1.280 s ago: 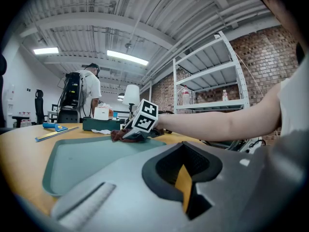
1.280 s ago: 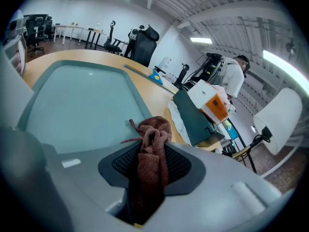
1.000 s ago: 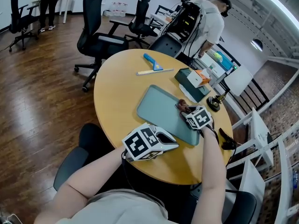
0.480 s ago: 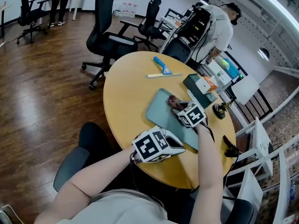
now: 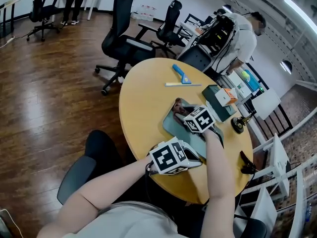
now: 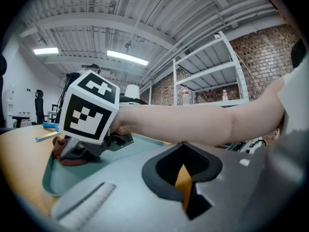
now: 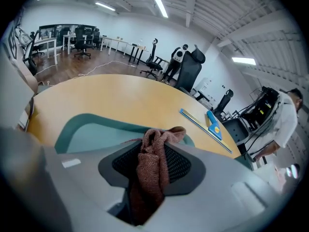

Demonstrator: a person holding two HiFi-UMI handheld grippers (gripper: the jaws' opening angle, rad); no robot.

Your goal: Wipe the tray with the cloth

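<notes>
- Here, an open office with a dark wooden floor, black swivel chairs and a person leaning over equipment beyond the table.
- The round yellow table carries a blue squeegee, a pale strip beside it, and a dark green case with a small white-and-orange box on top.
- The teal tray lies near the table's middle, with the cloth in it.
- The right tool grips the reddish-brown cloth, bunched between its jaws, at the tray's far end.
- The left tool hangs just beside the tray's near end, jaws together on nothing.
</notes>
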